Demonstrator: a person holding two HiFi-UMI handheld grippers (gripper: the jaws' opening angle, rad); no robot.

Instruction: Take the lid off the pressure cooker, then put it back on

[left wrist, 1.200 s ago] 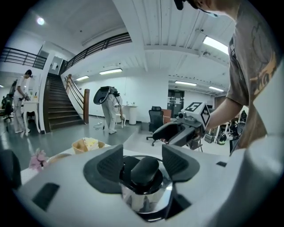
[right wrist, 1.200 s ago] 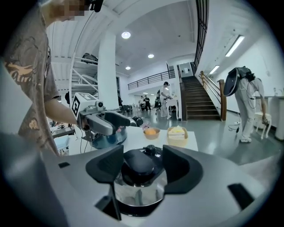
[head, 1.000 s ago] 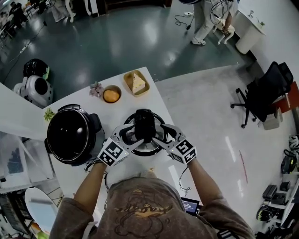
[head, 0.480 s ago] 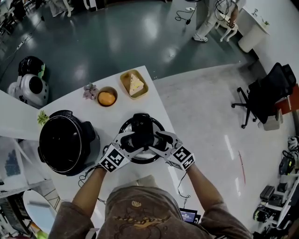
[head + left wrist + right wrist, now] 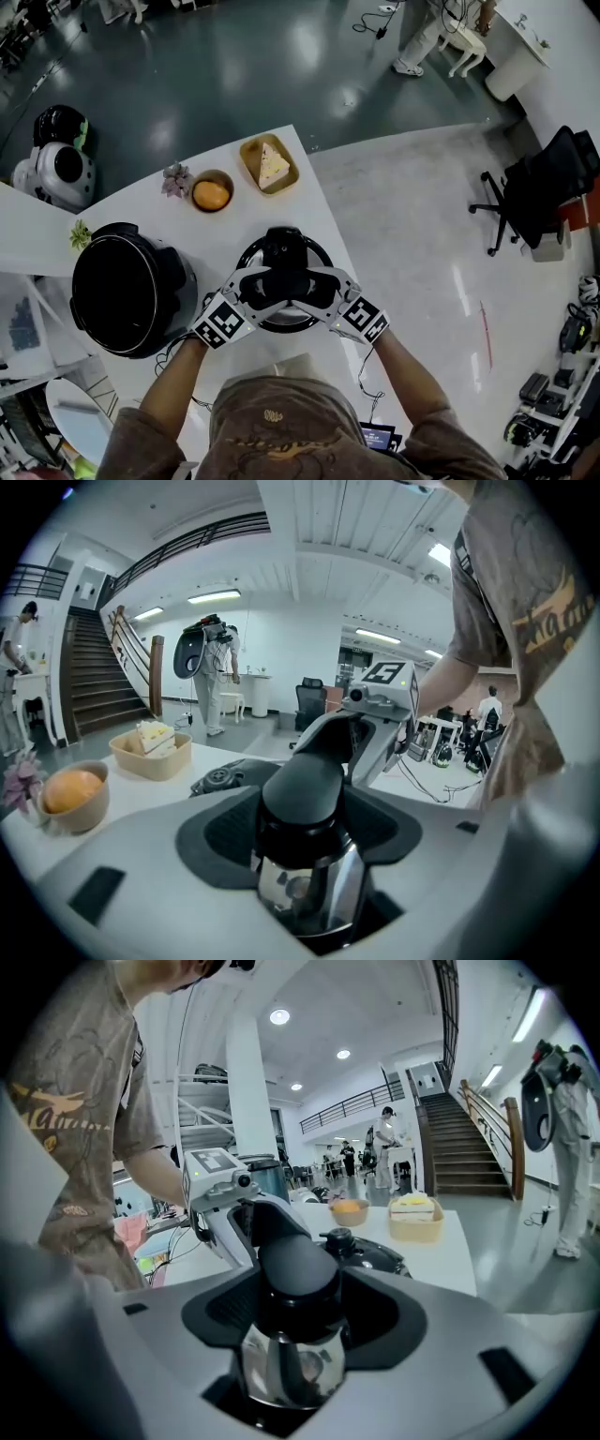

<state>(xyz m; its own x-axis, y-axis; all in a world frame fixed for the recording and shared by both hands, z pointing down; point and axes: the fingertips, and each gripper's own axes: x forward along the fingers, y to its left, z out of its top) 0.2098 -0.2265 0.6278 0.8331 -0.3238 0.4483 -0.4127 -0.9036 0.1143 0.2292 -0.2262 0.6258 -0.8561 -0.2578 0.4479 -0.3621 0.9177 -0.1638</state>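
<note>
The round black and silver lid (image 5: 323, 255) is low over the white table (image 5: 314, 202), right of the open pressure cooker (image 5: 127, 291); I cannot tell whether it rests there. Its black handle (image 5: 284, 255) stands between both grippers. From the left, my left gripper (image 5: 262, 283) is shut on the handle (image 5: 302, 785), which fills its jaws. My right gripper (image 5: 314, 283) faces it from the right, its jaws closing with both pads against the handle (image 5: 295, 1269). Each gripper view shows the other gripper across the handle: the right gripper (image 5: 361, 714), the left gripper (image 5: 234, 1208).
Behind the lid stand a bowl with an orange (image 5: 211, 192), a tray with a cake slice (image 5: 269, 164) and a small flower (image 5: 175, 178). The table's right edge runs close beside the lid. An office chair (image 5: 534, 192) stands on the floor at right.
Both grippers have sunk a little with the lid handle between them, bringing the lid lower toward the table. The cooker has not moved.
</note>
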